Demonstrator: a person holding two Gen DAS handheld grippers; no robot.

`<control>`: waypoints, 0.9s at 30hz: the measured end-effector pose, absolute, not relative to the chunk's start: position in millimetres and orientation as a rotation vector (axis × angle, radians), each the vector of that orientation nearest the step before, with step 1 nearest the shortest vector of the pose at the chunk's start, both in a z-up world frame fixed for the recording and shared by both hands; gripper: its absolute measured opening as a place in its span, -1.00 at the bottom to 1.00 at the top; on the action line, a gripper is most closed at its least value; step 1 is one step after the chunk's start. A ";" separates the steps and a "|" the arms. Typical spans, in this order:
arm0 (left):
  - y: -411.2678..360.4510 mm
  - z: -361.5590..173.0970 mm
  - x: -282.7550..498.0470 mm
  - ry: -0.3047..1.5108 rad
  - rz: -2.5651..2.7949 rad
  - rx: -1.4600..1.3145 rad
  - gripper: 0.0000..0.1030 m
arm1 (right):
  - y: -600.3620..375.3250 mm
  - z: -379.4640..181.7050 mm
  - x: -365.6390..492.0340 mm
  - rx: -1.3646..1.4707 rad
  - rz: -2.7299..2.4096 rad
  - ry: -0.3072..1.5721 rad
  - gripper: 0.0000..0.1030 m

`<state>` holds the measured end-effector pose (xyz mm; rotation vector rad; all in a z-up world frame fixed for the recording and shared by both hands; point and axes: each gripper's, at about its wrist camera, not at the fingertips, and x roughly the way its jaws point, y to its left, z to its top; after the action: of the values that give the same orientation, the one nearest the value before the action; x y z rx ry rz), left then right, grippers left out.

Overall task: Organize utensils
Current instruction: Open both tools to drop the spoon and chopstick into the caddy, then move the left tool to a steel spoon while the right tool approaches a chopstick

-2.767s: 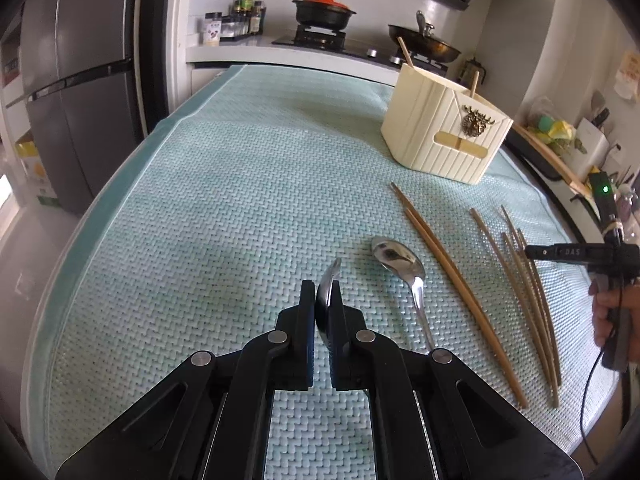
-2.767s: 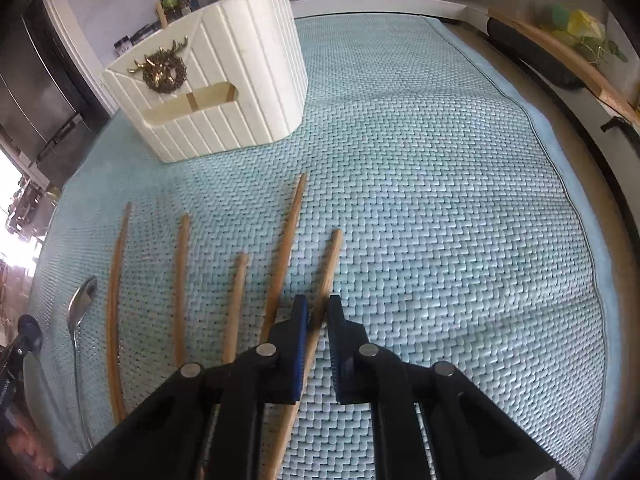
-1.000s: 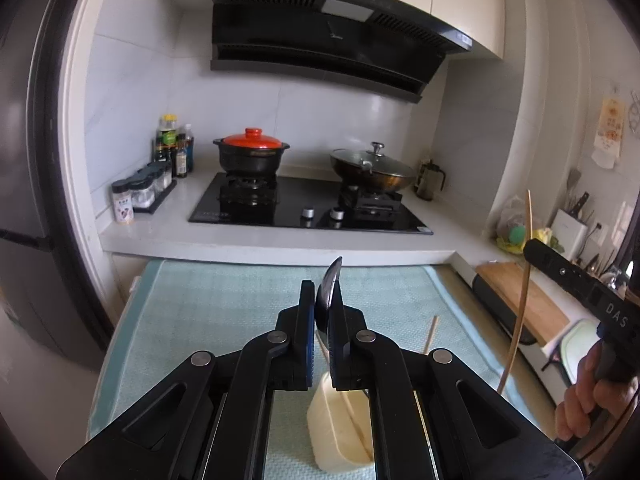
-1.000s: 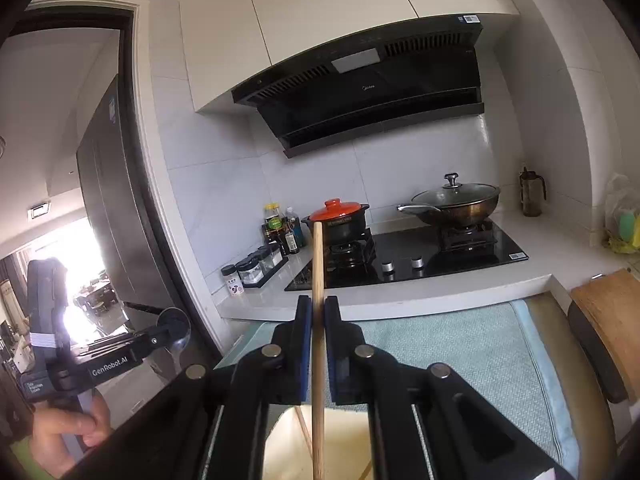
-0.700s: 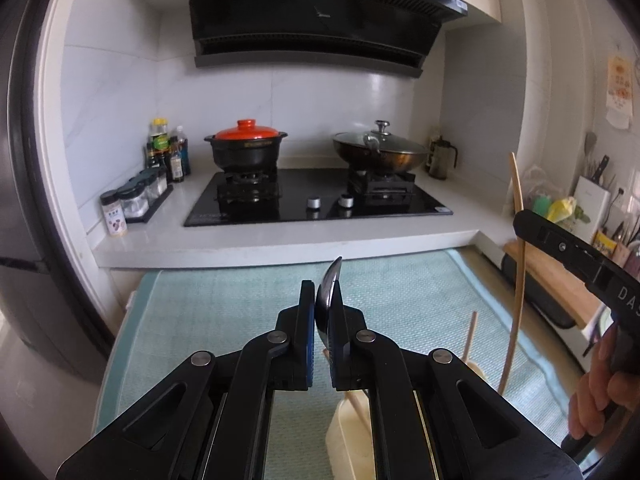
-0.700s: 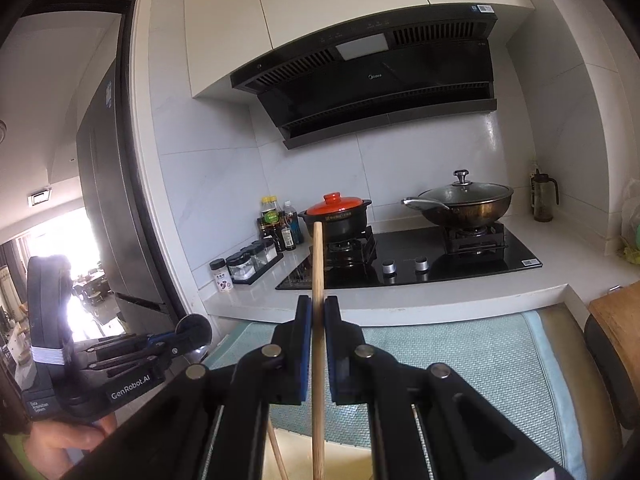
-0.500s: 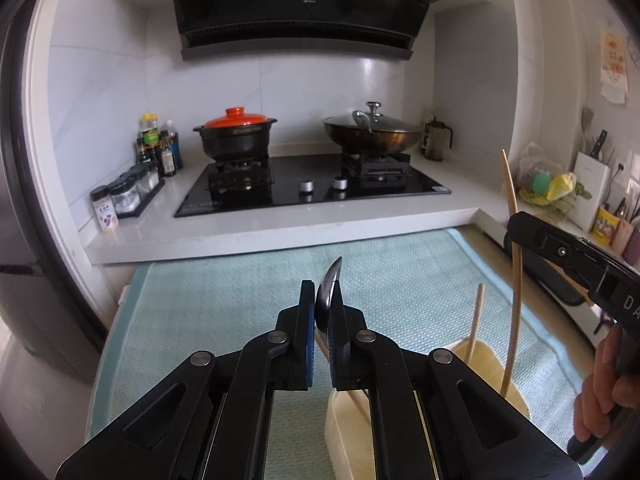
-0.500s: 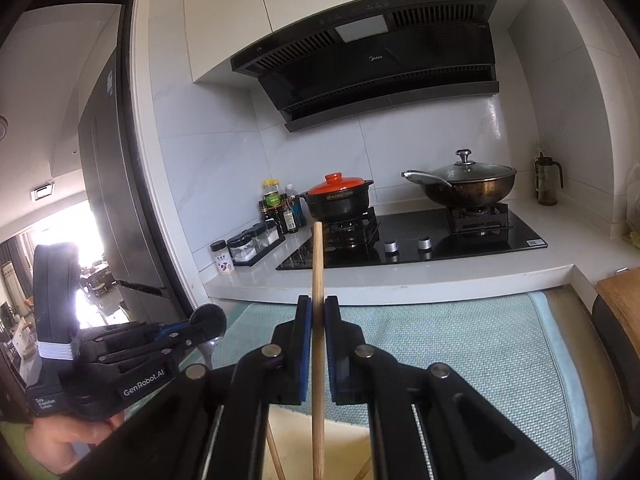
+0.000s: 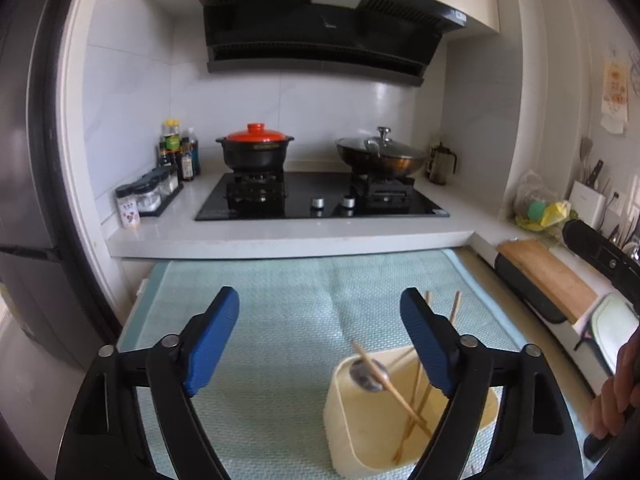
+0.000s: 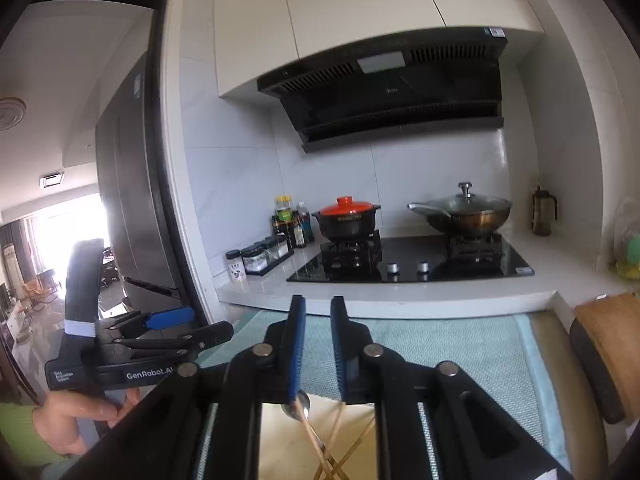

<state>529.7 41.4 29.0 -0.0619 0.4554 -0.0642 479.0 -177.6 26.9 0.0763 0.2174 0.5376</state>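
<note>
With its blue-padded jaws spread wide, the left gripper (image 9: 320, 340) is held above the pale green mat (image 9: 288, 320), and nothing is seen between the pads; the jaws have just been opening. Below and to the right of it, the cream utensil holder (image 9: 344, 412) stands on the mat, with the spoon (image 9: 366, 372) resting bowl-up inside it among several wooden chopsticks (image 9: 416, 400) that lean crossed against each other. The right finger of this gripper covers part of the holder's rim and some of the sticks.

The right gripper (image 10: 318, 344) is seen parted by a narrow gap, its jaws having just been opening, and no stick is pinched between the pads. Directly beneath it the holder's pale interior (image 10: 280, 440) is visible, with the spoon and chopstick ends showing below the fingertips; whether any stick touches a pad cannot be told.

Both grippers are tilted somewhat downward toward the holder, facing the far counter, where a red-lidded pot (image 9: 255, 152) and a lidded wok (image 9: 380, 156) sit on the black hob (image 9: 320, 204).

At the left of the right wrist view, the left gripper's body is gripped by a hand (image 10: 76, 416) near the frame's lower edge. At the right edge of the left wrist view, the other hand (image 9: 616, 396) is cut off, and only part of the right gripper's black body is shown.
</note>
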 end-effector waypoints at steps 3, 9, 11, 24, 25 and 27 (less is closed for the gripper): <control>55.5 52.0 492.1 0.433 -0.057 -0.066 0.91 | -185.8 51.1 438.8 0.053 0.532 0.161 -0.05; 83.8 52.1 405.7 0.546 -0.107 -0.099 0.96 | -208.8 52.6 358.6 0.006 0.484 0.227 -0.04; 90.8 36.8 375.5 0.601 -0.120 -0.114 0.96 | -217.0 37.3 335.4 -0.002 0.463 0.297 -0.04; 75.5 -120.9 228.4 0.873 -0.059 -0.260 0.96 | -254.7 -141.4 244.4 -0.016 0.265 0.870 -0.04; 73.0 -128.9 225.5 0.890 -0.061 -0.273 0.96 | -256.7 -153.8 240.9 -0.020 0.237 0.902 -0.04; 67.4 -142.9 224.8 0.939 -0.074 -0.269 0.96 | -260.4 -174.1 234.0 -0.016 0.197 0.949 -0.04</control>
<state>224.8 67.4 -142.9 -0.2687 0.9387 -0.0742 234.0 -260.4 -174.1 -0.0165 0.9490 0.1968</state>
